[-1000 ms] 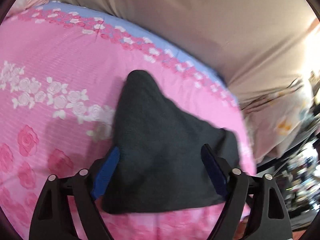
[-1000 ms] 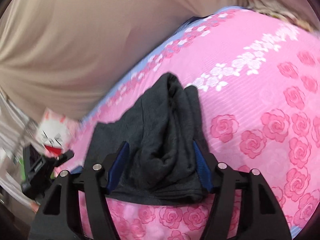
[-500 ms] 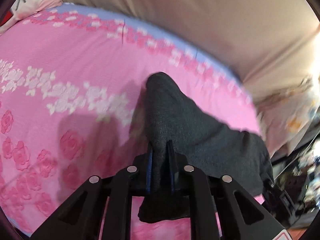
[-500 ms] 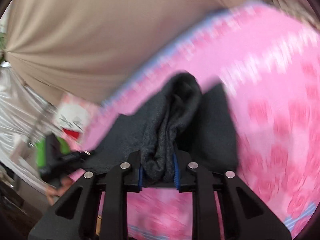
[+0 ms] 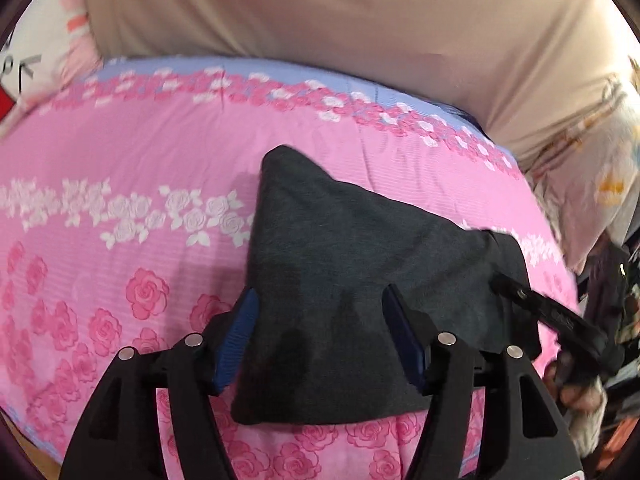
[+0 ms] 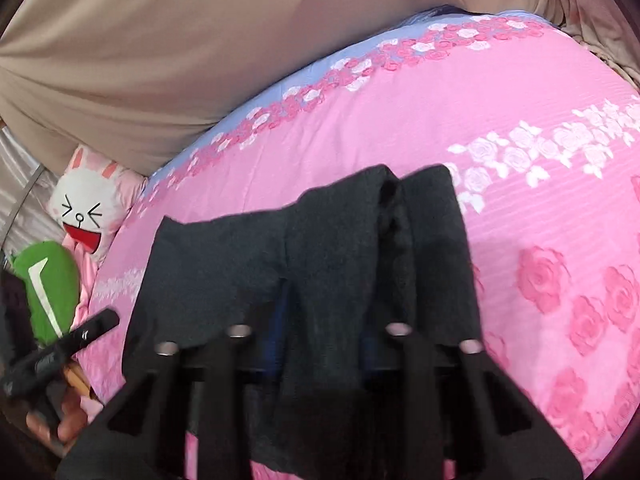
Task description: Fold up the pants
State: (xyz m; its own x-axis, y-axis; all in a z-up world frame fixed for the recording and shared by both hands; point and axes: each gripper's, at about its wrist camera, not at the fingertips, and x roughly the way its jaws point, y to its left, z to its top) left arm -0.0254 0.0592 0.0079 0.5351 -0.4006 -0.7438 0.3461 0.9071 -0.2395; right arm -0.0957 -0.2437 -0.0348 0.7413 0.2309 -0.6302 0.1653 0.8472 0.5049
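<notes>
- Pants (image 5: 344,300) are lying in a dark folded wedge on the pink bedspread (image 5: 120,160), toward its near edge.
- Left gripper (image 5: 320,340) is standing wide, its jaws just reopened, pads beside the cloth and gripping nothing.
- Right gripper (image 6: 320,344) is pinching a raised ridge of the pants, having just been closing; lifting one-sided is risking dragging the fold apart.
</notes>
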